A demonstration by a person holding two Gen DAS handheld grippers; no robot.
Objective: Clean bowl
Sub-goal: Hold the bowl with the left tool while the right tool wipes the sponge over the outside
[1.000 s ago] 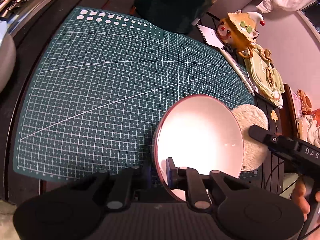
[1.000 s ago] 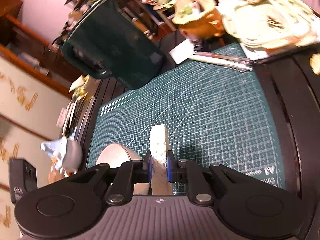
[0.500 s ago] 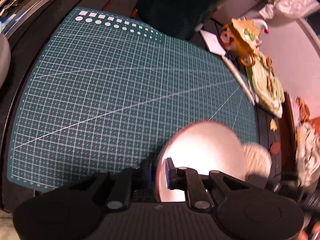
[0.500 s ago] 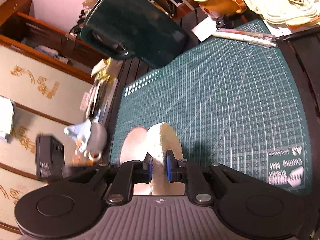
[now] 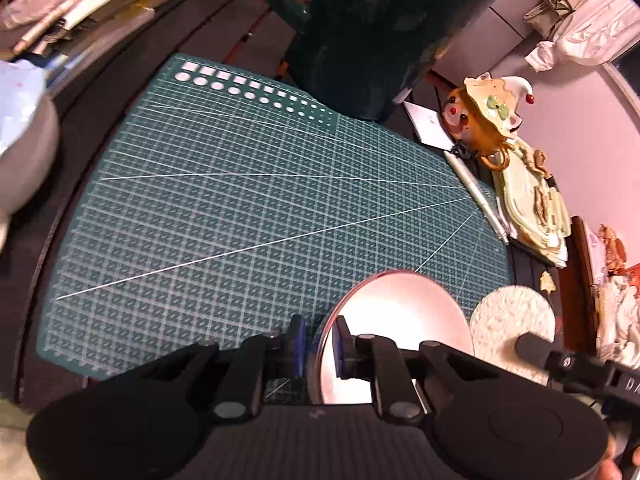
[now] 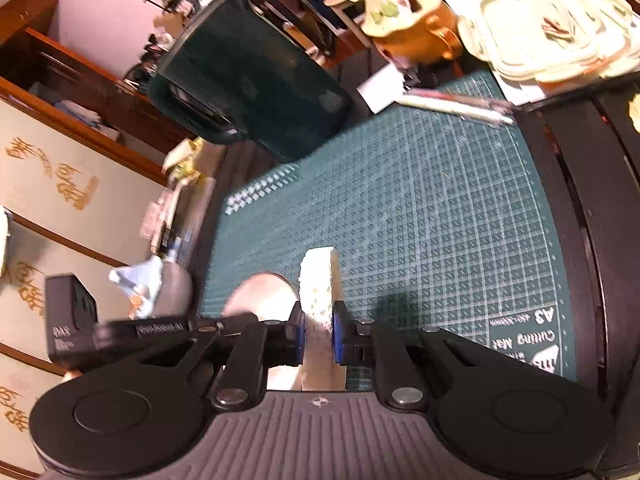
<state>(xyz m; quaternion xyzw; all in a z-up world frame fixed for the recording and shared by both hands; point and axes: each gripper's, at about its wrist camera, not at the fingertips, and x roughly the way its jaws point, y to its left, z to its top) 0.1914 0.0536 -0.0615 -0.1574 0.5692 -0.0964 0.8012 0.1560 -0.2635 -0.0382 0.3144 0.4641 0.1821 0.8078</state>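
Observation:
A pink bowl [image 5: 404, 312] is held up over the green cutting mat [image 5: 240, 208]. My left gripper [image 5: 320, 346] is shut on its near rim, and the bowl's glossy inside faces the left wrist camera. Just right of the bowl is a round cream sponge pad [image 5: 512, 316], seen flat-on, with the other gripper's black fingers [image 5: 560, 360] on it. In the right wrist view my right gripper [image 6: 318, 334] is shut on that sponge pad [image 6: 318, 284], seen edge-on. The bowl [image 6: 260, 296] shows to its left, close beside the sponge; whether they touch I cannot tell.
A dark green bin [image 5: 380, 28] stands past the mat's far edge. An orange clown figure [image 5: 480, 120], cream trays [image 5: 532, 208] and a white pen [image 5: 480, 200] lie along the mat's right side. A grey bowl with blue cloth [image 5: 20, 132] sits at the left.
The left wrist view has tilted, and the bowl now sits lower right in it with the sponge clear beside its right rim. In the right wrist view the sponge has turned edge-on again.

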